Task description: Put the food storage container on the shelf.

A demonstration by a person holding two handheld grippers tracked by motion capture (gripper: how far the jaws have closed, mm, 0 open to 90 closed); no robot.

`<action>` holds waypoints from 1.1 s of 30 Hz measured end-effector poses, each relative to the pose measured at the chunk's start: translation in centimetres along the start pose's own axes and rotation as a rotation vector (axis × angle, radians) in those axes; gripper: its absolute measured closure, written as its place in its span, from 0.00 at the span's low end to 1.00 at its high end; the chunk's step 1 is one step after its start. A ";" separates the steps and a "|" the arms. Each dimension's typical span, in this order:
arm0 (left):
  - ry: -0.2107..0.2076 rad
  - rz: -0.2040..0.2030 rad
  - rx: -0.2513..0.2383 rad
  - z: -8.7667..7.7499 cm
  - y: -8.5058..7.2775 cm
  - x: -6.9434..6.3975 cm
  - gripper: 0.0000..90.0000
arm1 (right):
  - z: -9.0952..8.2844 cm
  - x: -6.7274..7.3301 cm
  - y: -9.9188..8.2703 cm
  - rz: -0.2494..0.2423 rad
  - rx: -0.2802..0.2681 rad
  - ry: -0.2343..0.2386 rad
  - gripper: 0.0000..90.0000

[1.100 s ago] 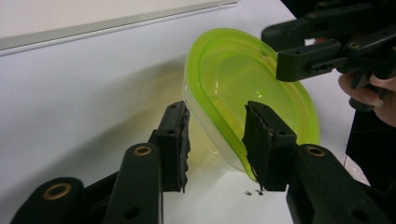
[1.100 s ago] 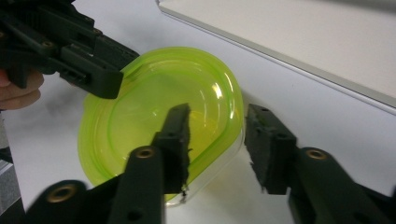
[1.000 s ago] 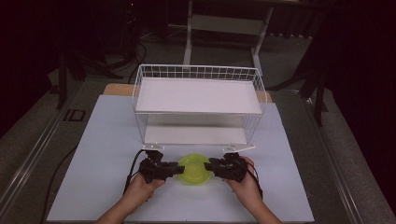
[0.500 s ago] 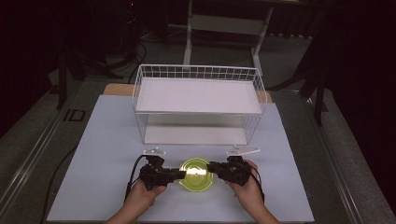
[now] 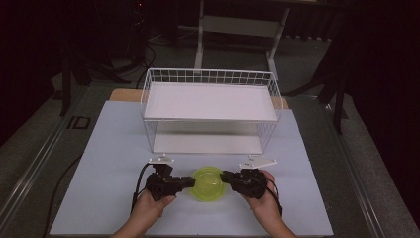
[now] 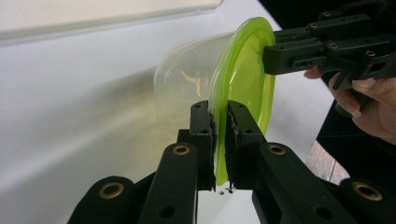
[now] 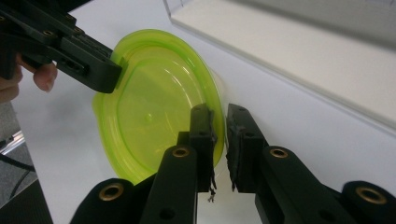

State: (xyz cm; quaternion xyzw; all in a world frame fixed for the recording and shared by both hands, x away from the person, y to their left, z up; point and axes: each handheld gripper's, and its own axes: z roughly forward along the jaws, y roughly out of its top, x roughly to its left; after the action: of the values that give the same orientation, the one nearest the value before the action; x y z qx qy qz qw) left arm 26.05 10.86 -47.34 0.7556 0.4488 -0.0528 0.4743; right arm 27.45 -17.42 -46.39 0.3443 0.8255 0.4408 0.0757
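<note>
The round clear plastic container with its lime-green lid [image 5: 208, 183] sits low near the table's front edge, pinched at opposite rims by our left gripper [image 6: 219, 135] and right gripper [image 7: 219, 133], so we judge it grasped but not yet shelved in the white wire rack [image 5: 210, 101].

Only one marking shows: a dark sign [image 5: 79, 122] on the grey floor at the left of the high view, just beside the table's [image 5: 114, 148] far left corner. It looks like the letters "ID", though it is too small to read with confidence.
</note>
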 end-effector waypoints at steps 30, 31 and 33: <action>0.039 0.115 -0.138 -5.6 8.7 -4.4 0.92 | -5.8 0.6 9.9 -0.133 -0.117 -0.040 0.91; 0.032 0.112 -0.143 -5.8 8.9 -4.4 0.92 | -6.0 0.5 10.3 -0.136 -0.119 -0.038 0.91; 0.014 0.106 -0.152 -6.1 9.5 -4.3 0.92 | -6.3 0.4 11.0 -0.140 -0.122 -0.033 0.91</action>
State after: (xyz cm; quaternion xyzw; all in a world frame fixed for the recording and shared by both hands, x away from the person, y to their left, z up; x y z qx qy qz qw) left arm 28.29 11.40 -35.53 0.7405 0.4143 0.0119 0.5291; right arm 29.95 -17.27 -33.99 0.2875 0.8179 0.4781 0.1408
